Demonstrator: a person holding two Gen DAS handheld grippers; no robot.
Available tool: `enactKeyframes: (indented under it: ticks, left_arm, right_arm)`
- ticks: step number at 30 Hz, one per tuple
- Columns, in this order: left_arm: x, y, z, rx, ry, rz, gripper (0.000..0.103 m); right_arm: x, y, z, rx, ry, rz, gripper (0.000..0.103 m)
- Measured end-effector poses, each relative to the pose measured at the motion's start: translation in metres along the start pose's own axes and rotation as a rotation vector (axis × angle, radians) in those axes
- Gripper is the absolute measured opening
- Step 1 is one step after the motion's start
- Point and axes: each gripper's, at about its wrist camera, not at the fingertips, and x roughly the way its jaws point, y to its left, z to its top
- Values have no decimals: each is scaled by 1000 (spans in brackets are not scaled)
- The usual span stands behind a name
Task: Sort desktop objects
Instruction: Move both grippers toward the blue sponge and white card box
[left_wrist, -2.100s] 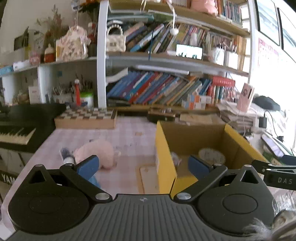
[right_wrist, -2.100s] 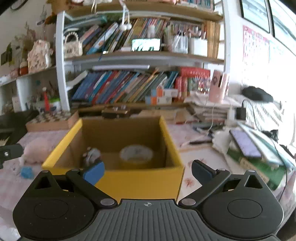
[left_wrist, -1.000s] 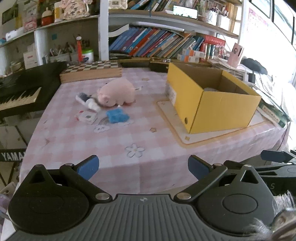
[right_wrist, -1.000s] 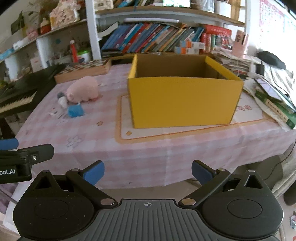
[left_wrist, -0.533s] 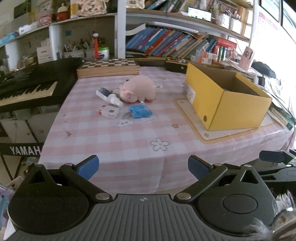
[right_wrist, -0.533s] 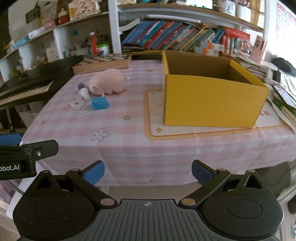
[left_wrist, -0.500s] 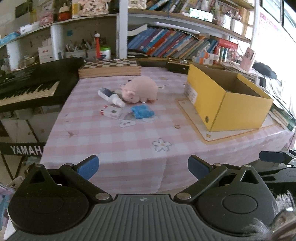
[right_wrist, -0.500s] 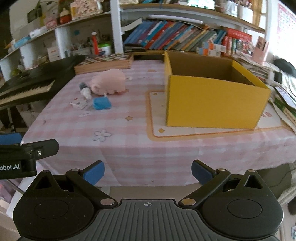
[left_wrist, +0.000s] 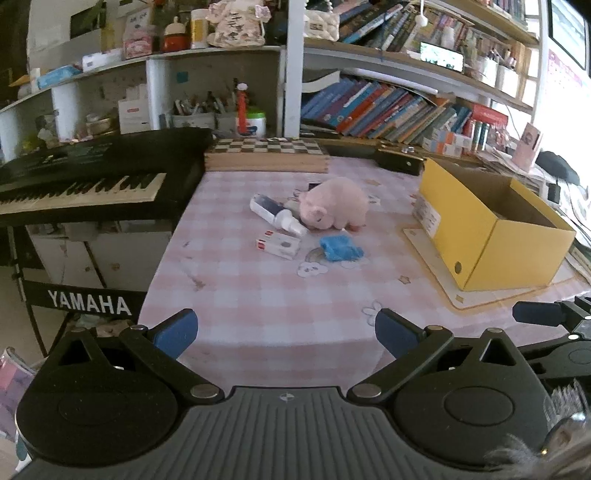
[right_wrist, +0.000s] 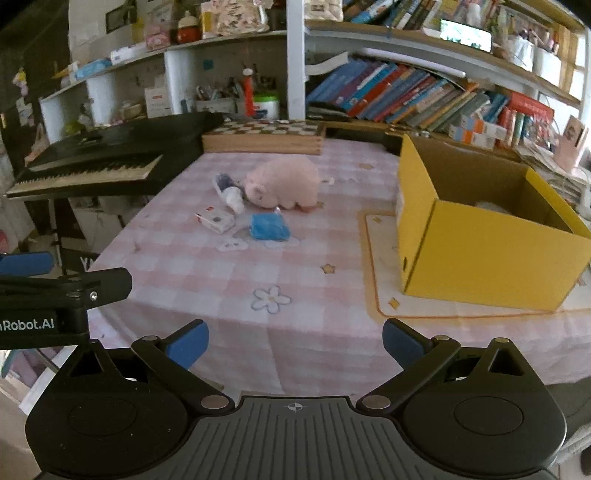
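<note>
1. The left gripper (left_wrist: 286, 330) is held level off the near edge of the table (left_wrist: 258, 295), pointing across it. Its blue-padded fingers (left_wrist: 175, 328) are spread wide with nothing between them.
2. The right gripper (right_wrist: 293, 343) is also level off the near table edge, just to the right of the left one. Its fingers (right_wrist: 186, 341) are spread wide and hold nothing.
3. In the right wrist view, part of the left gripper shows at the left edge, beside the right gripper and apart from it.
4. The yellow box (left_wrist: 491, 229) stands open-topped on a mat (right_wrist: 384, 295) at the right side of the table. What lies inside cannot be made out.
5. The pink plush toy (left_wrist: 334, 206) lies near the table's middle, well apart from the box and from both grippers.
6. A white bottle (left_wrist: 277, 216) with a dark end lies on its side, touching the toy's left side.
7. A small white carton (left_wrist: 277, 244) lies just in front of the bottle.
8. A blue packet (left_wrist: 340, 248) lies just beside the carton, in front of the toy.
9. A chessboard box (left_wrist: 267, 155) sits at the far table edge.
10. A black keyboard (left_wrist: 92, 177) stands left of the table.
11. Bookshelves (left_wrist: 388, 107) fill the wall behind.
</note>
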Motion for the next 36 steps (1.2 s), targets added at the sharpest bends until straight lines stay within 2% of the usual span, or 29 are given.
enactKeyframes:
  ticks: [11, 16, 24, 36]
  left_arm:
    - [16, 3, 5, -25, 18, 10, 103]
    - [31, 7, 17, -39, 12, 42, 103]
    - [67, 15, 39, -86, 31, 77, 103]
    - [119, 15, 62, -81, 101, 134, 103]
  right_arm:
    - [23, 12, 14, -74, 11, 56, 102]
    - [43, 12, 32, -93, 10, 78, 102]
    - [78, 7, 59, -134, 25, 108, 100]
    - [138, 6, 84, -184, 48, 152, 93]
